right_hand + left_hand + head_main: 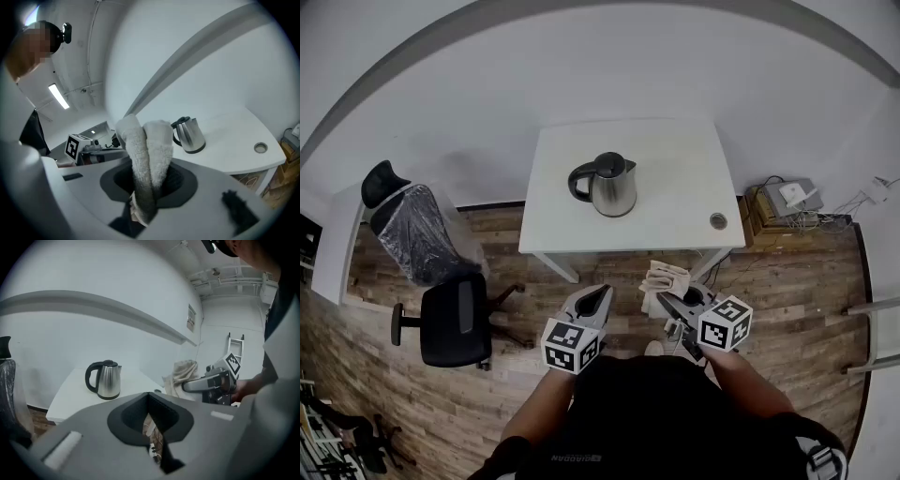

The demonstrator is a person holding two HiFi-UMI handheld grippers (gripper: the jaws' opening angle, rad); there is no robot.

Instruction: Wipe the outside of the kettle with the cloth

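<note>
A steel kettle [605,184] with a black handle on its left stands upright in the middle of the white table [675,150]. Both grippers hang short of the table's front edge, over the floor, well apart from the kettle. My left gripper [598,298] is shut, with nothing in it; in the left gripper view its jaws meet at the tip [149,394], with the kettle [107,380] beyond. My right gripper [673,302] is shut on a folded beige cloth [666,278]. The cloth [150,150] stands up out of the jaws, left of the kettle [190,136].
A small round disc [718,221] lies near the table's front right corner. Two office chairs [455,319] [412,220] stand on the wooden floor to the left. A box with cables [787,202] sits right of the table.
</note>
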